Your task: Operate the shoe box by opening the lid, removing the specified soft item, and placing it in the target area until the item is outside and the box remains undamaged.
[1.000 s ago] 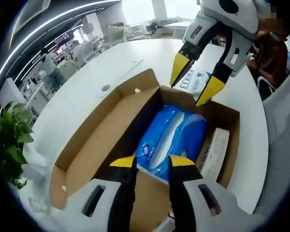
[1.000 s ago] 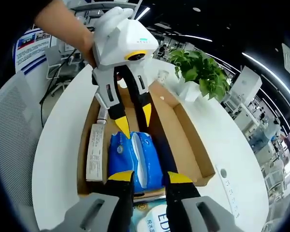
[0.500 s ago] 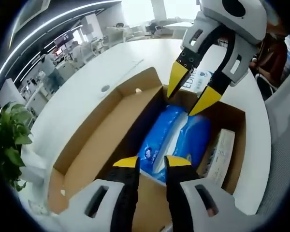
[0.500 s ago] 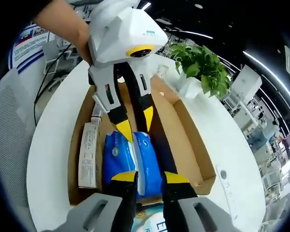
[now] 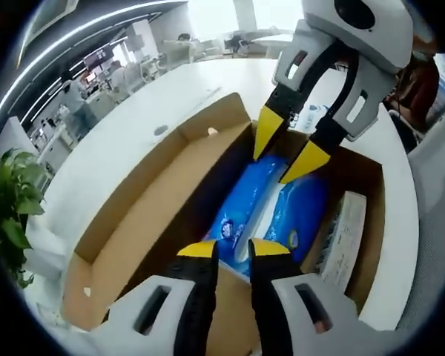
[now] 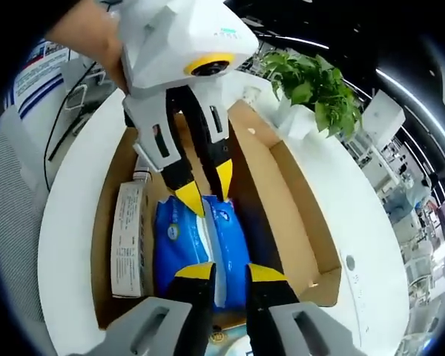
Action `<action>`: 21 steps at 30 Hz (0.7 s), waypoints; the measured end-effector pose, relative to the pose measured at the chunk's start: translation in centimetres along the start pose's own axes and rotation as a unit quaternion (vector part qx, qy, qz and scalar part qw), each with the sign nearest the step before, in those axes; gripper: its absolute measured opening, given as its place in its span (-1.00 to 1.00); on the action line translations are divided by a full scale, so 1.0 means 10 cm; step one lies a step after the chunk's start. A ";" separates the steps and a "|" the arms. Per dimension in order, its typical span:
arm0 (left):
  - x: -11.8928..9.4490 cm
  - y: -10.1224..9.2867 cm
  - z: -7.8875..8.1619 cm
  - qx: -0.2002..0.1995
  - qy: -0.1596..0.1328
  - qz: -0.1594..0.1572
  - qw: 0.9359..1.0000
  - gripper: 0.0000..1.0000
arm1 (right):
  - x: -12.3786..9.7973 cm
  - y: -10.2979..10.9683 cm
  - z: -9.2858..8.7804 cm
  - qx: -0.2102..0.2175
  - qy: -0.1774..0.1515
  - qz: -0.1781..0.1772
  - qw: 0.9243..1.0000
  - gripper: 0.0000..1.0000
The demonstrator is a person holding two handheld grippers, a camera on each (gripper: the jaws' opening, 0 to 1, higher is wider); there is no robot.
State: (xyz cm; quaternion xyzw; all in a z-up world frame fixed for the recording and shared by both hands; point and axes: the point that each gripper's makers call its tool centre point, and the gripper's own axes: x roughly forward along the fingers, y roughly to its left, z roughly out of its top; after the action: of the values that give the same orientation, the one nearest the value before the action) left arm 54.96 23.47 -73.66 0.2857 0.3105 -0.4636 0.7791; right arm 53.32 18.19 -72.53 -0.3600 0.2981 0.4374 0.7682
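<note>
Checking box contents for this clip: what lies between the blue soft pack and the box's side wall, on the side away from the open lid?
In the right gripper view, a long white carton lies flat between the blue soft pack and the shoe box wall.

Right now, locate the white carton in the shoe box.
In the right gripper view, the white carton lies along the shoe box's left wall, beside the blue soft pack.

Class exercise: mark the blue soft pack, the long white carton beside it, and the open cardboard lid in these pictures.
blue soft pack (image 5: 300,215): left gripper view, on its blue wrapper.
long white carton (image 6: 126,237): right gripper view, on its printed top face.
open cardboard lid (image 5: 159,211): left gripper view, on its bare inner panel.
</note>
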 end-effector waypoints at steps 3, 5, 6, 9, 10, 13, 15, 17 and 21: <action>0.01 0.02 -0.02 0.002 -0.001 0.002 1.000 -0.77 | 0.03 0.01 -0.02 0.001 0.006 0.004 1.000 -0.82; 0.02 0.03 -0.02 0.000 -0.002 0.003 1.000 -0.77 | 0.05 0.03 -0.03 -0.004 0.011 0.004 1.000 -0.86; 0.02 0.04 -0.02 0.000 -0.003 0.003 1.000 -0.77 | 0.07 0.02 -0.04 -0.005 0.016 0.000 1.000 -0.87; 0.03 0.05 -0.02 -0.002 -0.005 0.003 1.000 -0.80 | 0.08 0.00 -0.06 -0.006 0.021 0.000 1.000 -0.94; 0.03 0.05 -0.01 -0.003 -0.005 0.003 1.000 -0.80 | 0.08 0.00 -0.07 -0.008 0.022 -0.001 1.000 -0.97; 0.04 0.06 0.00 -0.001 -0.009 0.004 1.000 -0.87 | 0.07 -0.05 -0.08 -0.012 0.024 -0.009 1.000 -1.00; 0.05 0.04 0.00 0.000 -0.010 0.003 1.000 -0.89 | 0.06 -0.07 -0.08 -0.012 0.021 -0.011 1.000 -1.00; 0.06 0.04 0.00 -0.001 -0.009 0.003 1.000 -0.92 | 0.05 -0.07 -0.09 -0.011 0.021 -0.009 1.000 -1.00; 0.06 0.03 0.00 -0.006 -0.008 0.002 1.000 -0.99 | 0.04 -0.07 -0.08 -0.008 0.016 -0.009 1.000 -1.00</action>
State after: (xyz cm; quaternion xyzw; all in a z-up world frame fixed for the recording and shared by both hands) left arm 55.43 23.30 -74.04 0.2784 0.3065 -0.4621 0.7843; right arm 53.98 17.48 -73.15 -0.3760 0.3032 0.4270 0.7645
